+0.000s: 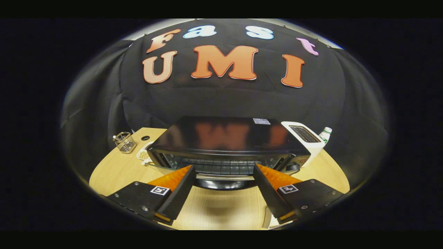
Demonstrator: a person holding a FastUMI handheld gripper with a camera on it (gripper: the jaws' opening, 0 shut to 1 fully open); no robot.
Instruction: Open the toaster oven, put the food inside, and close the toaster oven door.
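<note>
Hovering with tongs (pixel 224 176) spread wide and empty before the toaster oven (pixel 228 148) at mid-bench (pixel 114 169), fingertips flanking its door handle (pixel 225 177); gripping the handle squarely likely serving best.

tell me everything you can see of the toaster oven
The toaster oven is a black, glossy box standing upright on the wooden table, a small label on its top. Its front shows a wire rack behind the door, a handle bar along the front and a knob at one end. The gripper is open, fingers flanking the handle.
</note>
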